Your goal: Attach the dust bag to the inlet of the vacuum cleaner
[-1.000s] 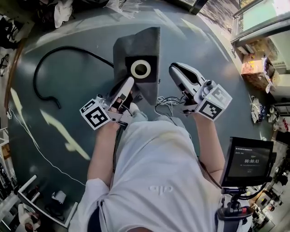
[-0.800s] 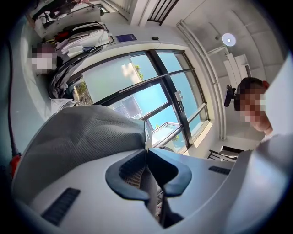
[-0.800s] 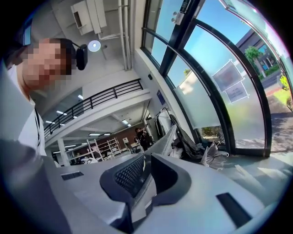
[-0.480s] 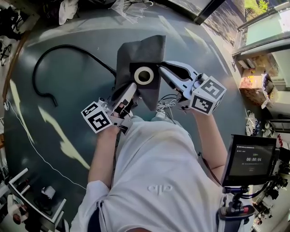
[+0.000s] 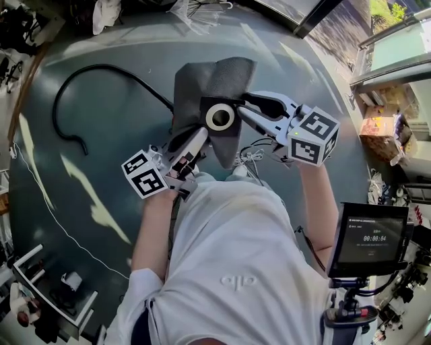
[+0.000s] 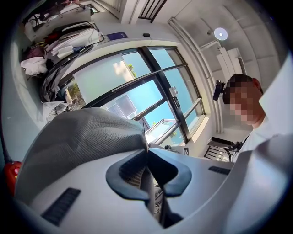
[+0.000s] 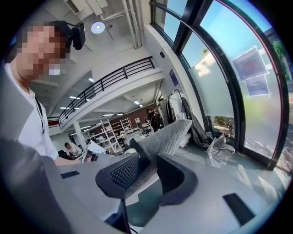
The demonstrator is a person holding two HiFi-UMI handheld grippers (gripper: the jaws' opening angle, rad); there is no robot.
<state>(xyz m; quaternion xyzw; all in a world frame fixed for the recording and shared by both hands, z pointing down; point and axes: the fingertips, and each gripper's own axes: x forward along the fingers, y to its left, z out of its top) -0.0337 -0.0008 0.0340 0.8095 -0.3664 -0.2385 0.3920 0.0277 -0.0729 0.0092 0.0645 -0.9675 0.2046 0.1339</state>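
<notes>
Grey floor (image 5: 101,155) lies far below. Left gripper (image 5: 194,137) points forward, fingers pinched tight on the dust bag (image 5: 202,81), which is up in the air. Right gripper (image 5: 246,108) reaches in sideways, fingers apart around the bag's edge, it seems.

I'm seeing glossy grey-green floor (image 5: 101,135) catching pale light streaks, black hose (image 5: 101,66) lying curled at upper left, thin white cable (image 5: 64,232) trailing down the left, white cloth (image 5: 108,13) sitting at top edge

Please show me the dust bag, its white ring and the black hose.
dust bag (image 5: 195,86), head view, grey fabric
white ring (image 5: 210,118), head view, left rim
black hose (image 5: 101,66), head view, top of curve
</notes>
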